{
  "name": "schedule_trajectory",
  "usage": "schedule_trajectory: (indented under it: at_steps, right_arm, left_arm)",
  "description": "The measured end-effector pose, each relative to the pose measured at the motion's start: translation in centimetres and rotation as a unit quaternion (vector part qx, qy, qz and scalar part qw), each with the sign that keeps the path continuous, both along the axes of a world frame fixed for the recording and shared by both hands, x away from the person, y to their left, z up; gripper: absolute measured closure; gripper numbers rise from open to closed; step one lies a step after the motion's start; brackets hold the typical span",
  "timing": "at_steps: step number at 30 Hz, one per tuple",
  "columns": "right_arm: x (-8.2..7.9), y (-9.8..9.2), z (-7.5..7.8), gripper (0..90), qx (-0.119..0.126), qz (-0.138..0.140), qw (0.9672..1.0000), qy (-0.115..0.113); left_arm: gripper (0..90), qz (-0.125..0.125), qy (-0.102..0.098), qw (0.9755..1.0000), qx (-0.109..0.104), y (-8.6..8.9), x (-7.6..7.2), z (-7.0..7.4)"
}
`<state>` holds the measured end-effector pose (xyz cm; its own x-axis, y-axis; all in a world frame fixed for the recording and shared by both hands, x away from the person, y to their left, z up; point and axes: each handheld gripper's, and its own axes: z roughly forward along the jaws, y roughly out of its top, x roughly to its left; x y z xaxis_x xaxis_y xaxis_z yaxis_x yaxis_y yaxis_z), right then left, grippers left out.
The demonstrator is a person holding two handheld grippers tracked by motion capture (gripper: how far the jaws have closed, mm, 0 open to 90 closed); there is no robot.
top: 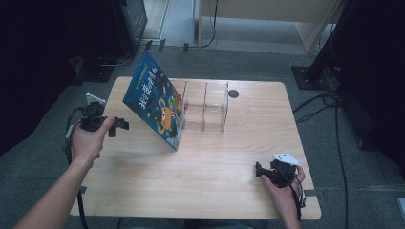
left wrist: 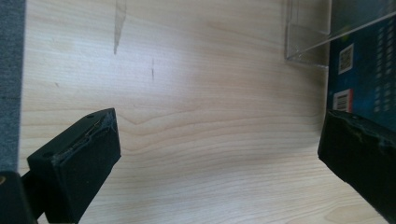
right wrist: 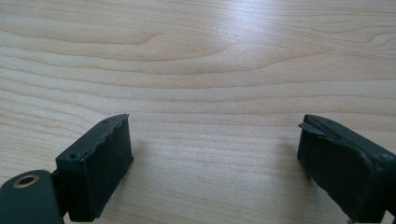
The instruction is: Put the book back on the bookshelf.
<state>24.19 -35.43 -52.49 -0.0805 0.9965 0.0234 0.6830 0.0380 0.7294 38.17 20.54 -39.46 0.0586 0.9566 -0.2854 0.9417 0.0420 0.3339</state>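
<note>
A: From the high view, where's the book (top: 155, 102)?
B: Propped aslant on the tabletop (top: 200, 167), leaning against the clear organizer (top: 205, 112), long edge running from far-left down to near-right. The left tongs (top: 122, 125) sit just beside it, to its left; the right tongs (top: 258, 171) are well apart at the near right corner

A: And the left gripper view?
B: Jaws spread wide, nothing between them; the book's back cover (left wrist: 369, 70) rises at the right, by the right-hand jaw. I'd judge the left hand the nearer one

A: Right gripper view?
B: Jaws wide apart over bare wood (right wrist: 196, 70), holding nothing
</note>
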Motion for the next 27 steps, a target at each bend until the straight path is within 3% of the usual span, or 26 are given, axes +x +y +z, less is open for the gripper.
schedule_trajectory:
  at_steps: [10, 13, 20, 27]
  right_arm:
    - [0.0, 0.0, 0.0, 9.2, 0.0, 0.0, 1.0, 0.0]
    - [0.0, 0.0, 0.0, 9.2, 0.001, -0.001, 1.0, 0.0]
    - [0.0, 0.0, 0.0, 9.2, 0.001, -0.001, 1.0, 0.0]
    - [0.0, 0.0, 0.0, 9.2, 0.001, -0.001, 1.0, 0.0]
  left_arm:
    - [0.0, 0.002, -0.028, 0.9996, 0.008, -0.3, -1.4, -2.5]
    - [0.0, -0.001, -0.042, 0.9988, 0.024, -0.6, -2.0, -3.4]
    - [0.0, 0.0, -0.097, 0.9946, 0.035, -0.9, -4.2, -5.4]
    - [0.0, 0.009, -0.143, 0.9895, 0.018, -1.1, -6.5, -7.6]
